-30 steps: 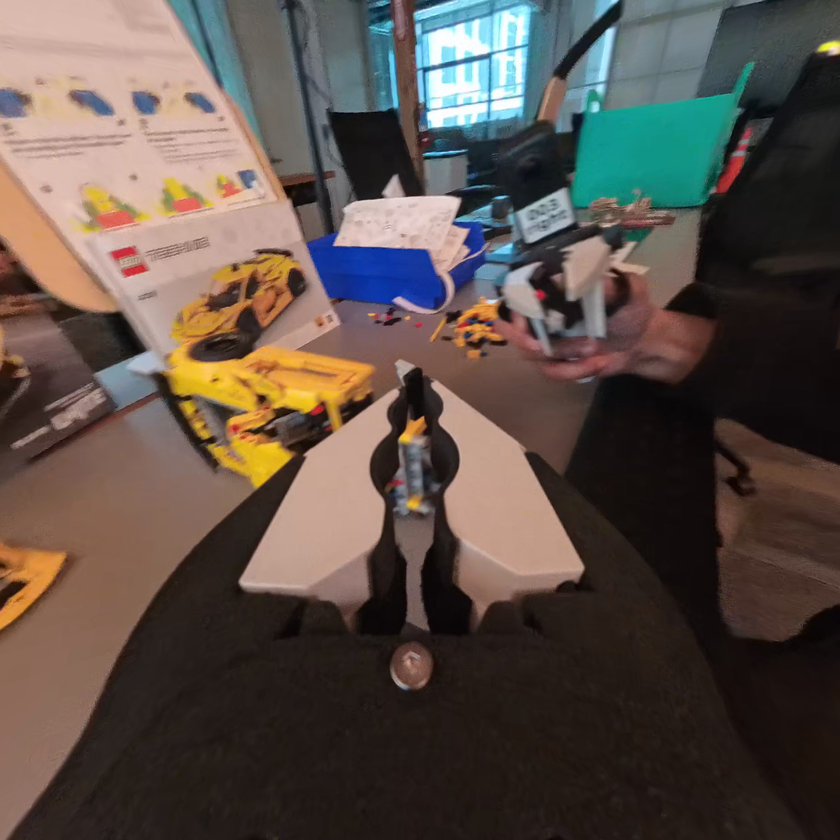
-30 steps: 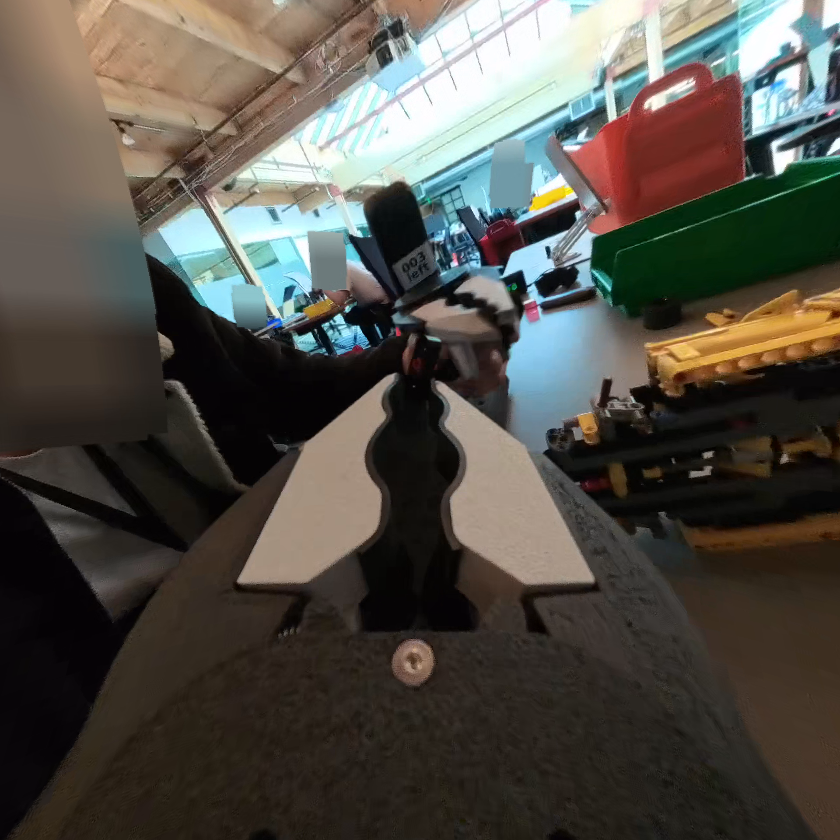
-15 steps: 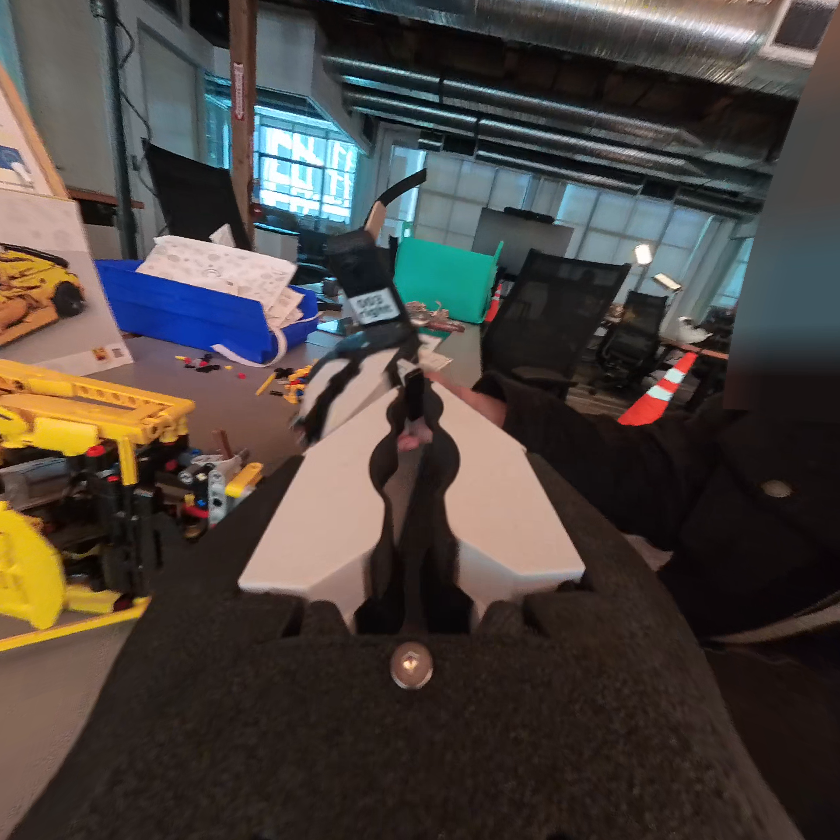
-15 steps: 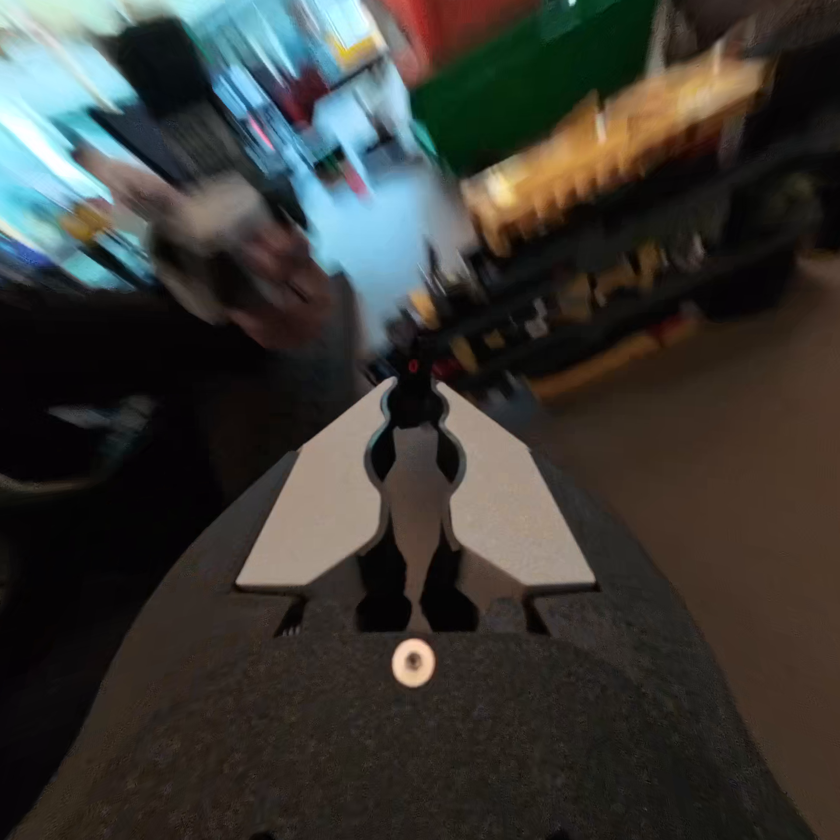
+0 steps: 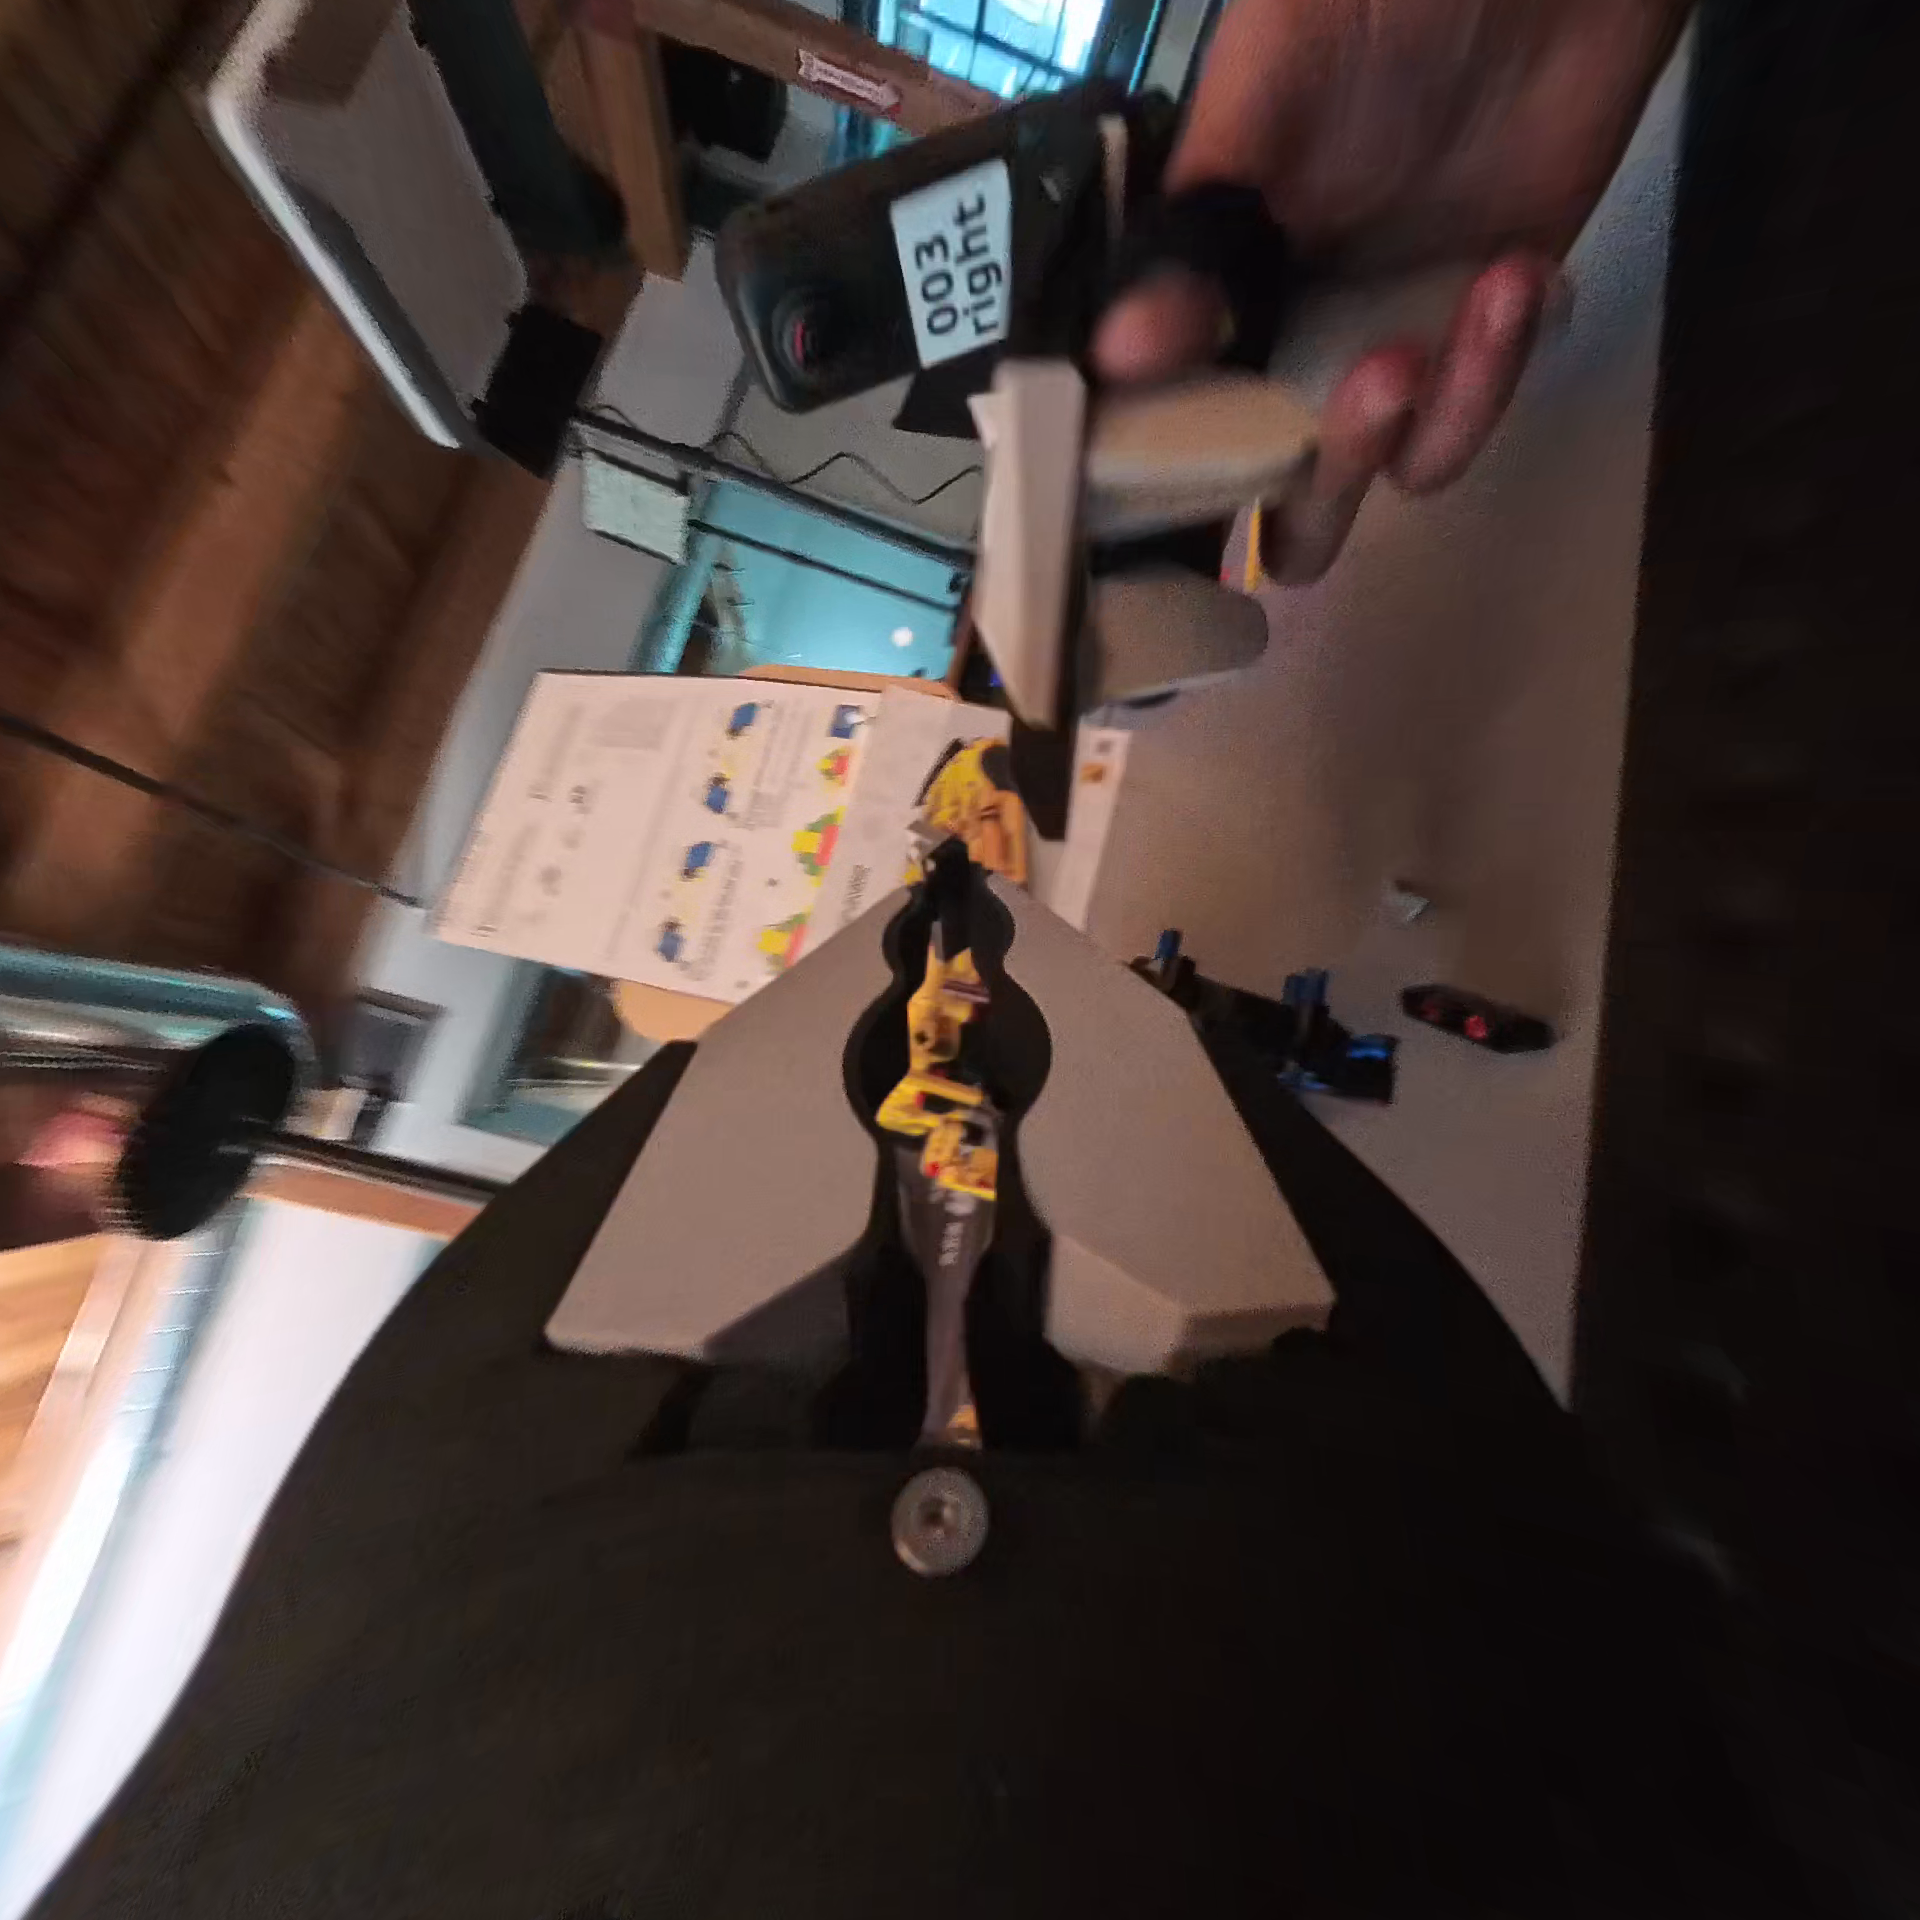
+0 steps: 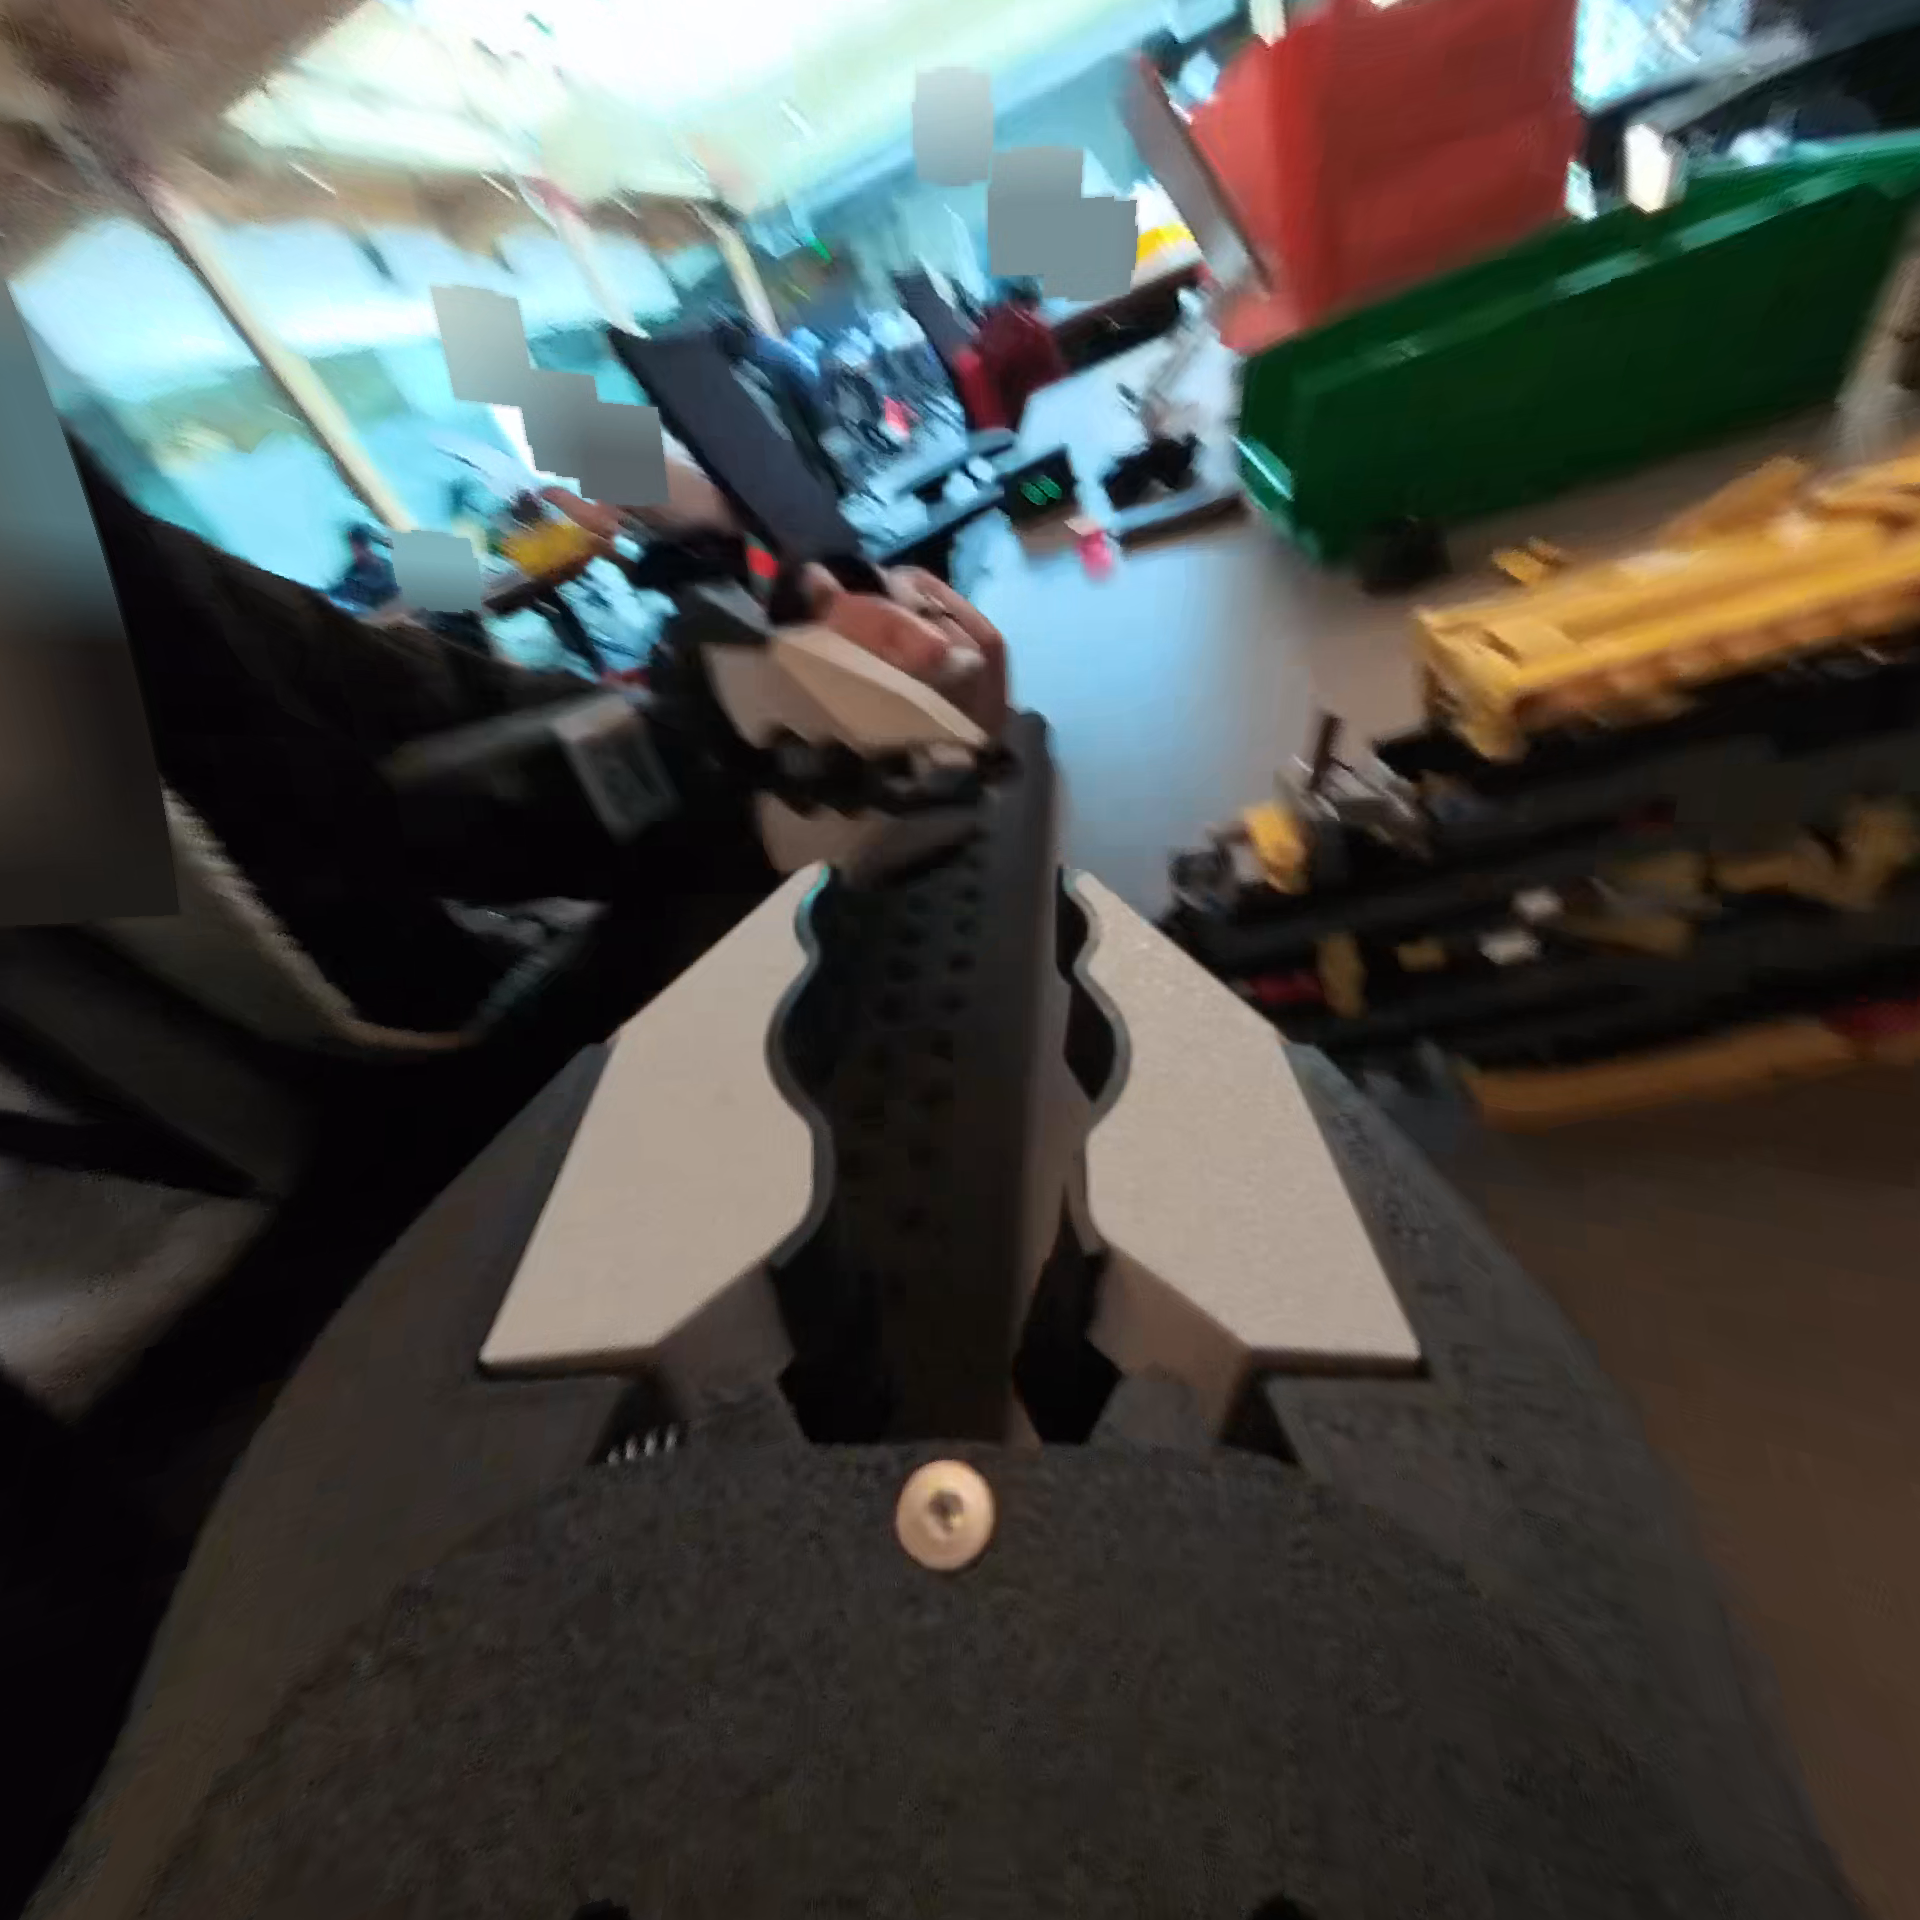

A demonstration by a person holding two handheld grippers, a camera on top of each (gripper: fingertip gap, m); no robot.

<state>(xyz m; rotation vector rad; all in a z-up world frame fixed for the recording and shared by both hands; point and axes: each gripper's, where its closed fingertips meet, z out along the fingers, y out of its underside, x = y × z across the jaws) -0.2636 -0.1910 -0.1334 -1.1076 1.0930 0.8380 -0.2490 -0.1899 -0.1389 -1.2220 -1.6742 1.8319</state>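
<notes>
My left gripper (image 5: 951, 883) is rolled on its side and shut on a small yellow and grey brick assembly (image 5: 940, 1091). My right gripper (image 6: 945, 883) is shut on a long black beam with holes (image 6: 935, 1039) that runs forward between its fingers. The beam's far end reaches the left gripper (image 6: 852, 748), which a hand holds just ahead. In the left wrist view the right gripper (image 5: 1029, 582) hangs close above my fingertips in a hand, and the black beam (image 5: 1044, 769) comes down to them.
A partly built yellow and black model car (image 6: 1662, 779) sits on the grey table to the right. A green bin (image 6: 1558, 343) and a red bag (image 6: 1382, 156) stand behind it. An instruction sheet (image 5: 675, 831) and small black and blue pieces (image 5: 1299, 1029) lie beyond my left gripper. Left and right tips are no more than a few centimetres apart.
The left gripper has rolled onto its side and the two grippers have come together tip to tip. The right gripper's fingers now stand wider, with the black beam between them.
</notes>
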